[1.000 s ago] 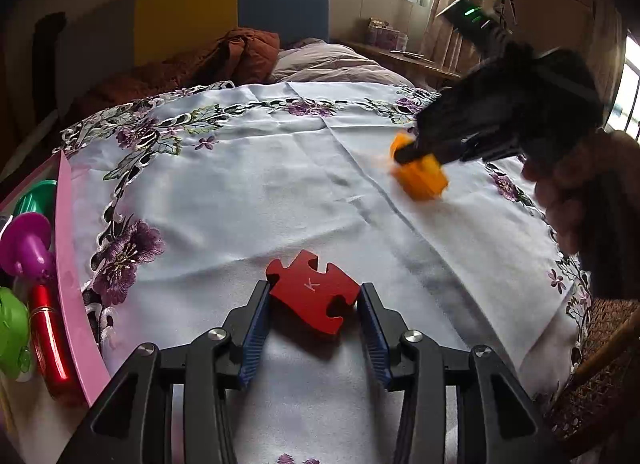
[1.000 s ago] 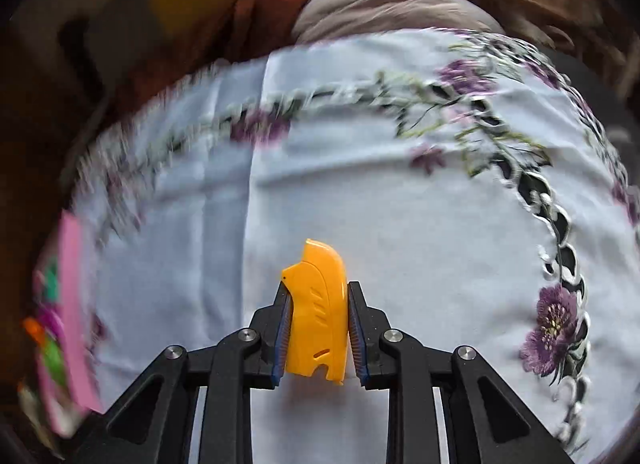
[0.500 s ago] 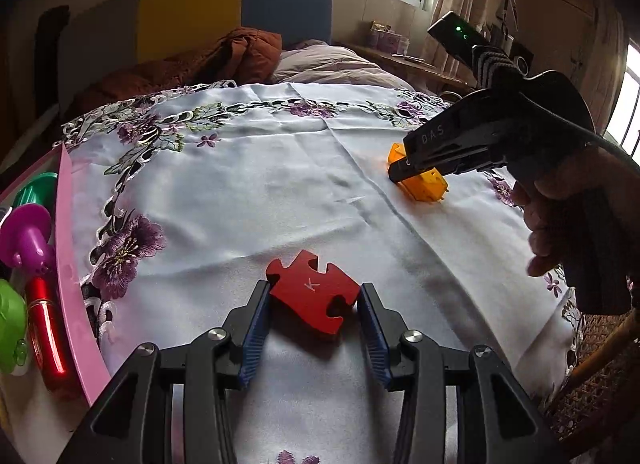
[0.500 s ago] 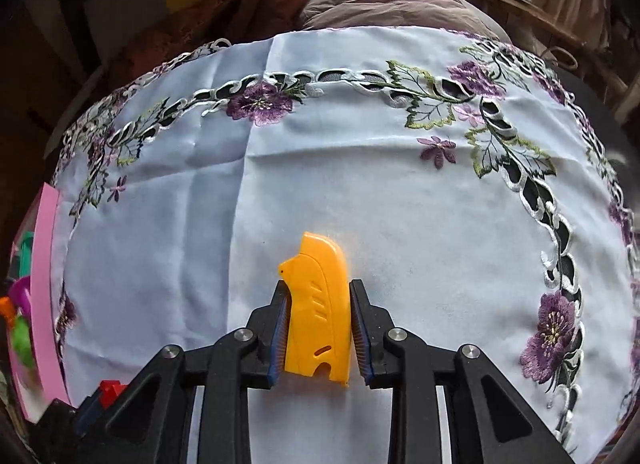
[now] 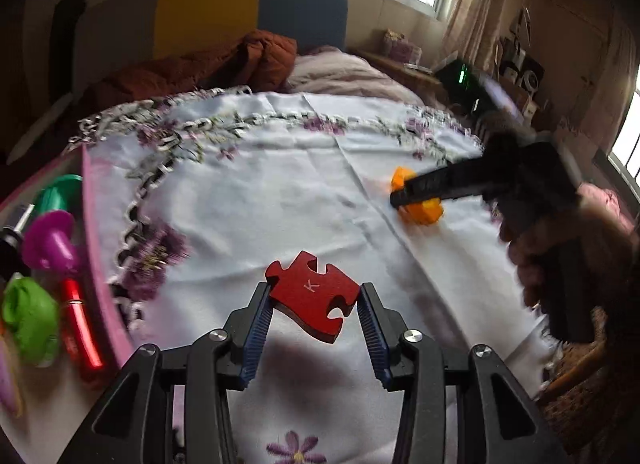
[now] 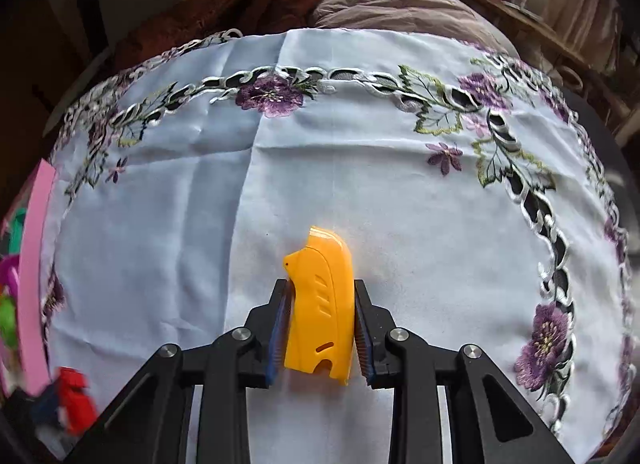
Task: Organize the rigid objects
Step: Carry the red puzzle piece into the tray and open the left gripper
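Note:
My left gripper is shut on a red puzzle piece marked K and holds it above the white embroidered tablecloth, with a shadow beneath. My right gripper is shut on a yellow plastic piece just over the cloth. In the left wrist view the right gripper and the yellow piece sit at the right of the table. In the right wrist view the red piece shows blurred at the bottom left.
A pink tray lies at the table's left edge, holding a purple toy, a green toy, a red tube and a teal piece. A bed with bedding stands behind the table.
My left gripper has lifted the red puzzle piece off the cloth and tilted it. My right gripper with the yellow piece has moved slightly down and toward the table's right side.

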